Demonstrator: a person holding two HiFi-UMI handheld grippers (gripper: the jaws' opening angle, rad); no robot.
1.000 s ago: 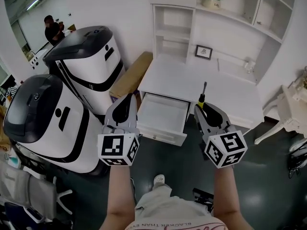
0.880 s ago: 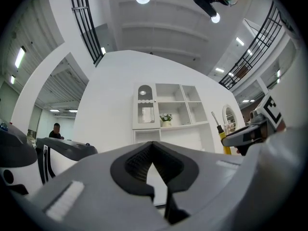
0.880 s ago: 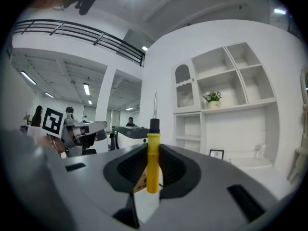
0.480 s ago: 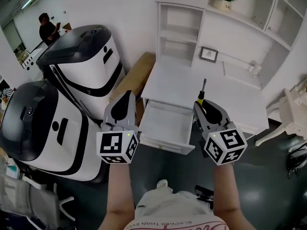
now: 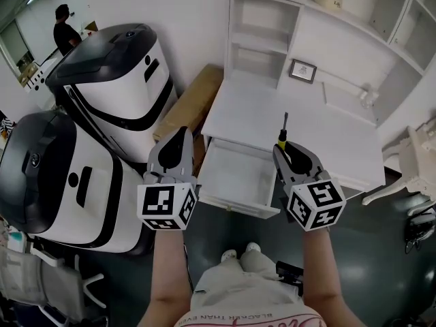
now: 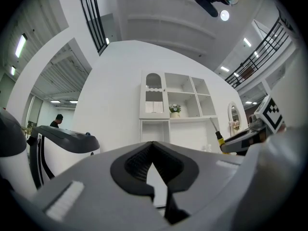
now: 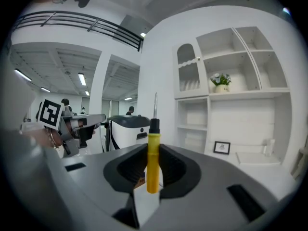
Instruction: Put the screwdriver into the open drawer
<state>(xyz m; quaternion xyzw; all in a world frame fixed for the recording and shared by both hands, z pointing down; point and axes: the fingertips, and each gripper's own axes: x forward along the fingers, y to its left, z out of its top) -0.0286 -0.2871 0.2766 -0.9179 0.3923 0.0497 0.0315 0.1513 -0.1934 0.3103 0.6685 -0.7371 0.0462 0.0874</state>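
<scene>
White-and-black machines [image 5: 112, 80] stand left of the white worktop [image 5: 272, 114], with a cardboard box [image 5: 193, 104] between them. The open drawer [image 5: 235, 201] projects from the worktop front, between both grippers. Left gripper [image 5: 180, 136]: jaws together, holding nothing. Right gripper [image 5: 284, 150]: jaws clamped on the screwdriver [image 5: 282, 137], which has a yellow handle, black collar and thin upright shaft. It sits just beside the drawer's right corner, outside it.

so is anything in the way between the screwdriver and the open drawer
Nothing visible does. The right claw holds the screwdriver beside the drawer, at its right edge, and its open top is uncovered.
</scene>
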